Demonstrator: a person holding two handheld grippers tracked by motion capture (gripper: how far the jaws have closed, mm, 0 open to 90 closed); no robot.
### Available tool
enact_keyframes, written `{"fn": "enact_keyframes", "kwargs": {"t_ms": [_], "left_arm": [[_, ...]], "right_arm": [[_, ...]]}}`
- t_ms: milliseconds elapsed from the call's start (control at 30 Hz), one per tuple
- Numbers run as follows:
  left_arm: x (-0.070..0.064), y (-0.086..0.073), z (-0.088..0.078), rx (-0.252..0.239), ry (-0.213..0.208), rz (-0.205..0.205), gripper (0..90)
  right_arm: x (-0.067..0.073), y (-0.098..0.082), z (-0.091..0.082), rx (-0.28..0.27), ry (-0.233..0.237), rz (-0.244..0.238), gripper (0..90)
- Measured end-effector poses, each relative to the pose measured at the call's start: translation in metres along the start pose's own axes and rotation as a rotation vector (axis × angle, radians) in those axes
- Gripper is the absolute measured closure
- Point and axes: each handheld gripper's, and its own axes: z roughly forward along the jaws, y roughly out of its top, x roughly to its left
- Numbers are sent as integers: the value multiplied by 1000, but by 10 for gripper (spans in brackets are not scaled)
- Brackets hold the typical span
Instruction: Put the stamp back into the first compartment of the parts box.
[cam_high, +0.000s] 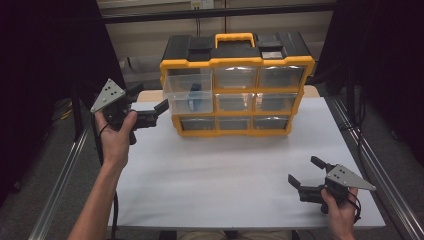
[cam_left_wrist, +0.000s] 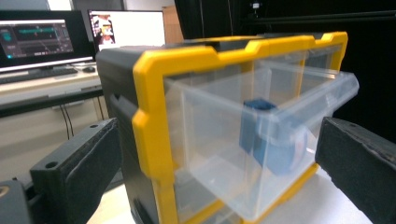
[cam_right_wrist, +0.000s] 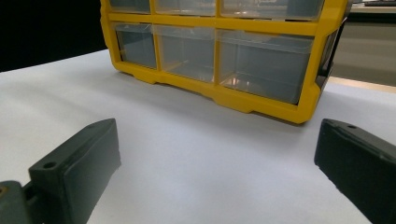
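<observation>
A yellow and black drawer organizer stands at the back of the white table. Its top-left clear drawer is pulled out part way, with a blue object inside. My left gripper is held up just left of that drawer, open, its jaws apart and empty. In the left gripper view the drawer and the blue object sit close ahead between the jaws. My right gripper rests low near the table's front right, open and empty, facing the organizer.
The other clear drawers of the organizer look shut. The white table top ends at metal rails on both sides. Monitors on a desk stand behind the organizer in the left gripper view.
</observation>
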Motion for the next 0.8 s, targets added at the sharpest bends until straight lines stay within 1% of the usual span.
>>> {"fn": "enact_keyframes", "kwargs": {"t_ms": [33, 67, 100, 133, 167, 200, 233, 267, 300, 333, 367, 400, 467, 533, 567, 600, 633, 700, 733, 767, 800], "left_arm": [[0, 0, 0, 0, 0, 0, 10], [-1, -3, 0, -5, 2, -12, 10], [0, -8, -2, 2, 7, -12, 11], [-1, -10, -2, -5, 11, -24, 10], [-1, -13, -4, -9, 22, -20, 11], [-3, -17, -5, -12, 27, -32, 11], [-7, -22, -8, -1, 33, -53, 14], [-7, -22, -8, -1, 33, -53, 18], [-10, -25, -10, -12, 56, -54, 18], [-11, -27, -13, -13, 55, -41, 18], [-14, -29, -15, -21, 49, -38, 18], [-16, -31, -18, -11, 53, -31, 18], [-19, -35, -21, -13, 42, -39, 18], [-22, -41, -25, 2, 45, -35, 18], [-22, -41, -25, 2, 45, -35, 18], [-23, -44, -26, -1, 50, -28, 18], [-24, -46, -26, -1, 53, -30, 18], [-25, -52, -27, 11, 62, -27, 19], [-25, -56, -27, 26, 59, -35, 19], [-27, -60, -26, 21, 61, -59, 19], [-26, -65, -27, 46, 52, -32, 19]], "right_arm": [[0, 0, 0, 0, 0, 0, 0], [0, 0, 0, 2, 2, -2, 0], [0, 0, 0, 2, 3, -2, 0], [0, 0, 0, 4, 4, -1, 0], [0, 0, 0, 3, 2, -3, 0], [0, 0, 0, 4, 2, -4, 0], [0, 0, 0, 1, -2, 0, 0], [0, 0, 0, 1, -2, 0, 0], [0, 0, 1, 0, -3, -1, 0], [0, 0, 1, 1, -2, -1, 0], [0, 0, 0, 2, 0, -3, 0], [0, 0, 0, 2, 0, 0, 0], [0, 0, 0, 3, 1, 0, 0], [0, 0, 1, 3, 1, 0, 0], [0, 0, 1, 3, 1, 0, 0], [1, 0, 0, 4, 0, 1, 0], [0, 0, 0, 4, 1, -1, 0], [0, 0, 0, 1, 0, 0, 0], [0, 0, 0, 1, 1, -2, 0], [0, 0, 1, -1, -2, 0, 0], [0, 0, 1, 0, -2, 2, 0]]}}
